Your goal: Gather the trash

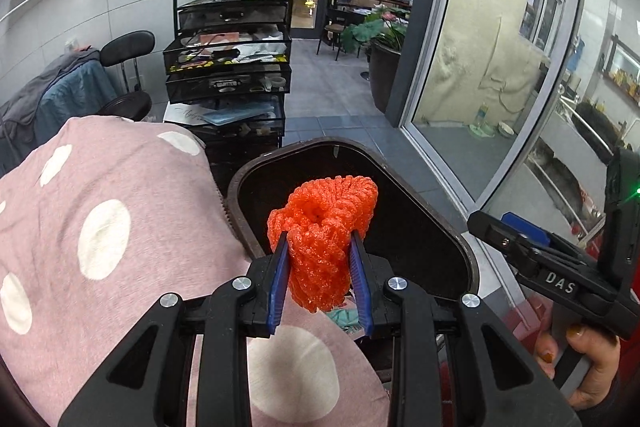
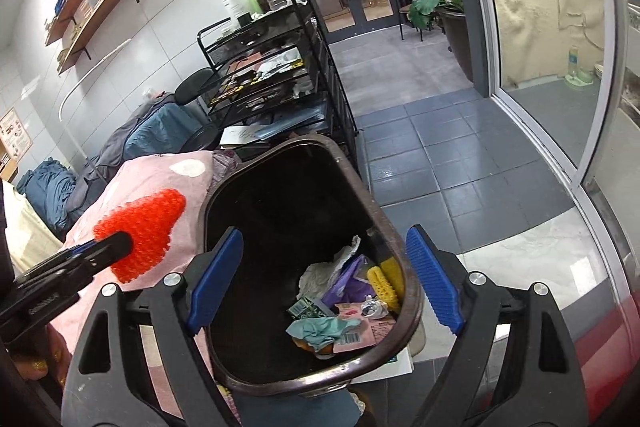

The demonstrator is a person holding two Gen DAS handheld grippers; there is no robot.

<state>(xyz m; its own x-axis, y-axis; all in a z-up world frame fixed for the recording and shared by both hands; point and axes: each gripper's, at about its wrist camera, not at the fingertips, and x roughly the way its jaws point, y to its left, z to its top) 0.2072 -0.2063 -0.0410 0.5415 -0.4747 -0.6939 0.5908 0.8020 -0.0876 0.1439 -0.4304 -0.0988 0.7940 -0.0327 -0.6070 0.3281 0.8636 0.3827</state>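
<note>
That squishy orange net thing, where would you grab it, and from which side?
Around its lower, narrower end, as the left gripper does: pads pinch the orange foam net from both sides, coming from below. It flares wider on top, so the squeezed waist probably won't slip.

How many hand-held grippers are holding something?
1. The left hand-held gripper squeezes the orange foam net by the trash bin. The right hand-held gripper is open and empty above the bin.

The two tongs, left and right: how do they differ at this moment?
The left tongs are clamped on an orange foam net; the right tongs hold nothing. The left pair stands narrow, the right wide apart above the trash bin. Both have blue ribbed pads on black arms.
</note>
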